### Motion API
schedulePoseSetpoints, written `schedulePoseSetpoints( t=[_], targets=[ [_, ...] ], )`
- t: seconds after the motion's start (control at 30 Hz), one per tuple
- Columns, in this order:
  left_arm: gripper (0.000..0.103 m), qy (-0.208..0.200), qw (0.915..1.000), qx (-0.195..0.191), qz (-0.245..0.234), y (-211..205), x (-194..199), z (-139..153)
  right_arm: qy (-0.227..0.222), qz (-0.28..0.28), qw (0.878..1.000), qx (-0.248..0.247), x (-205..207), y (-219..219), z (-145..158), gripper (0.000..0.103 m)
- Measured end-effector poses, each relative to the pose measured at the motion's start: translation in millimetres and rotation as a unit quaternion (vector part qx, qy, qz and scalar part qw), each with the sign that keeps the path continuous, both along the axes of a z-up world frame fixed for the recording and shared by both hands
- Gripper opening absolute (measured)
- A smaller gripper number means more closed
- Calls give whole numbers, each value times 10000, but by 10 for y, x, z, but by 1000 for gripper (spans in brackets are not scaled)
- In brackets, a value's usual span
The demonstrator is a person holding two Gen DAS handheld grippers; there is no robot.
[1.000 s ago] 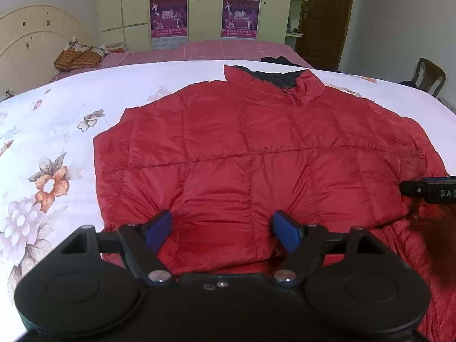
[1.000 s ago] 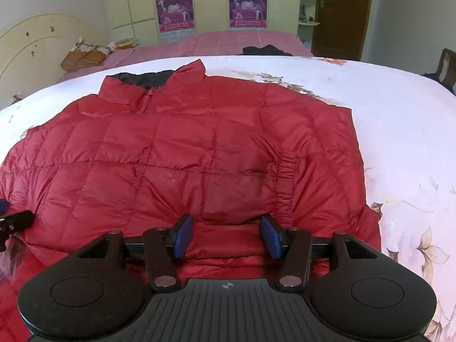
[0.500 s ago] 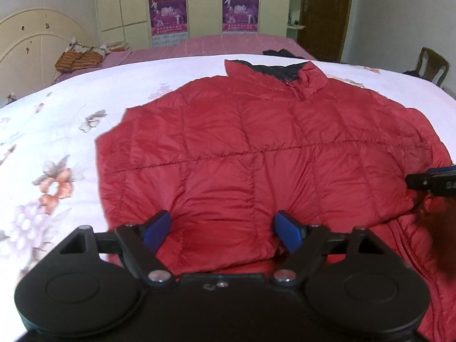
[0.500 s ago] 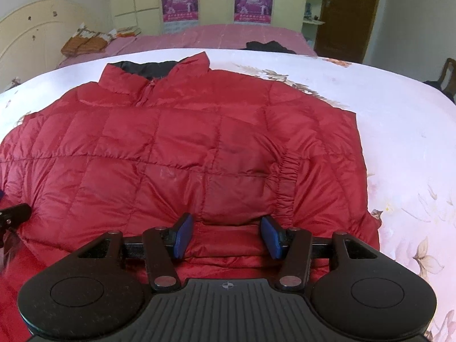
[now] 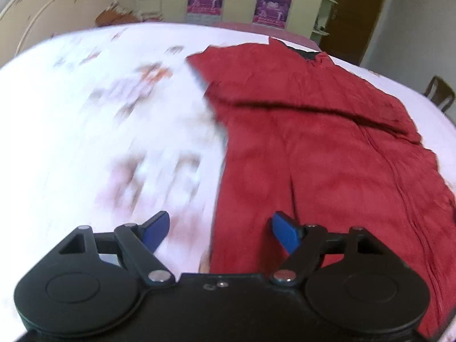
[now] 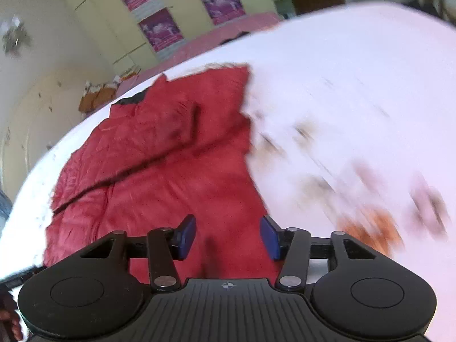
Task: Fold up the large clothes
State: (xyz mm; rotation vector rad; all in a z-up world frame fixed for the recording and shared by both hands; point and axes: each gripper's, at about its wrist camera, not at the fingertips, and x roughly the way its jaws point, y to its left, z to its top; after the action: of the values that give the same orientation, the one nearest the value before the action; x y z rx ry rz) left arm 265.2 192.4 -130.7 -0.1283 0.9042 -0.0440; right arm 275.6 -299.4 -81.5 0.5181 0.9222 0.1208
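With the left gripper (image 5: pixel 219 232) and right gripper (image 6: pixel 228 238) both released and holding nothing, each should grasp an outer edge of the red jacket (image 5: pixel 313 148) on the bed (image 5: pixel 85 128) before folding inward.

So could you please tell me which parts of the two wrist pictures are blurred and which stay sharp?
Left wrist view: the floral bedsheet smears in streaks and the red jacket has soft edges, while the left tongs are crisp. Right wrist view: the bedsheet streaks diagonally and the jacket is soft, while the right tongs are sharp; fisheye distortion bows the bed's edge.
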Motion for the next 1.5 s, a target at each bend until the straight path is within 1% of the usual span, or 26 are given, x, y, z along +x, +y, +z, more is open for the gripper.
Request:
schedulePoseSetpoints(
  t=[0.07, 0.13, 0.23, 0.27, 0.3, 0.33, 0.37, 0.4, 0.43, 0.5, 0.53, 0.57, 0.6, 0.7, 0.8, 0.87, 1.0, 1.13, 1.2, 1.3, 1.43, 1.5],
  targets=[
    [76, 129, 9999, -78, 51, 53, -253, -1, 128, -19, 9998, 116, -261, -133, -58, 50],
    [75, 158, 9996, -202, 84, 66, -471, 23, 230, -7, 9995, 204, -498, -219, -122, 50],
    [65, 188, 9980, -603, 96, 73, -734, 32, 181, 54, 9987, 468, -790, -278, -131, 50],
    [57, 186, 9960, -864, 91, 89, -805, 21, 189, 69, 9980, 607, -865, -303, -136, 50],
    [55, 196, 9926, -1196, 93, 112, -861, 2, 221, 98, 9961, 850, -934, -326, -156, 50],
    [55, 197, 9893, -1441, 110, 121, -892, -15, 256, 152, 9938, 1067, -971, -320, -181, 50],
    [52, 182, 9858, -1664, 119, 131, -903, -26, 267, 239, 9924, 1174, -987, -300, -196, 50],
    [43, 171, 9808, -1940, 125, 149, -895, -45, 240, 310, 9922, 1186, -988, -275, -200, 50],
    [39, 174, 9772, -2109, 195, 153, -889, -78, 212, 333, 9916, 1229, -982, -278, -201, 50],
    [21, 183, 9722, -2306, 372, 167, -839, -166, 286, 320, 9864, 1585, -923, -296, -269, 16],
    [18, 179, 9688, -2426, 472, 192, -824, -214, 326, 293, 9844, 1704, -906, -305, -323, 15],
    [13, 157, 9661, -2513, 571, 211, -815, -250, 318, 280, 9839, 1733, -898, -304, -347, 9],
    [11, 98, 9646, -2560, 621, 213, -815, -257, 268, 283, 9841, 1736, -894, -298, -340, 7],
    [8, -225, 9645, -2564, 584, 186, -929, -128, -144, 248, 9832, 1803, -968, -343, -154, 6],
    [8, -636, 9604, -2656, 544, 197, -968, 101, -562, 327, 9822, 1762, -981, -395, 130, 6],
    [8, -949, 9586, -2642, 486, 221, -821, 285, -759, 406, 9828, 1633, -861, -396, 304, 6],
    [7, -1620, 9498, -2651, 376, 231, -317, 693, -1203, 598, 9823, 1303, -460, -291, 720, 6],
    [7, -1969, 9464, -2552, 233, 138, 221, 977, -1632, 578, 9786, 1113, 43, -220, 1160, 6],
    [7, -2039, 9459, -2512, 243, 128, 491, 1067, -1700, 544, 9778, 1093, 360, -213, 1319, 6],
    [7, -2080, 9471, -2439, 191, 129, 969, 1182, -1772, 515, 9766, 1100, 874, -153, 1474, 6],
    [7, -2051, 9509, -2313, 157, 119, 1588, 1257, -1650, 366, 9783, 1201, 1576, -106, 1477, 6],
    [7, -1934, 9552, -2234, 164, 119, 1933, 1224, -1536, 284, 9800, 1234, 1937, -87, 1429, 6]
  ],
)
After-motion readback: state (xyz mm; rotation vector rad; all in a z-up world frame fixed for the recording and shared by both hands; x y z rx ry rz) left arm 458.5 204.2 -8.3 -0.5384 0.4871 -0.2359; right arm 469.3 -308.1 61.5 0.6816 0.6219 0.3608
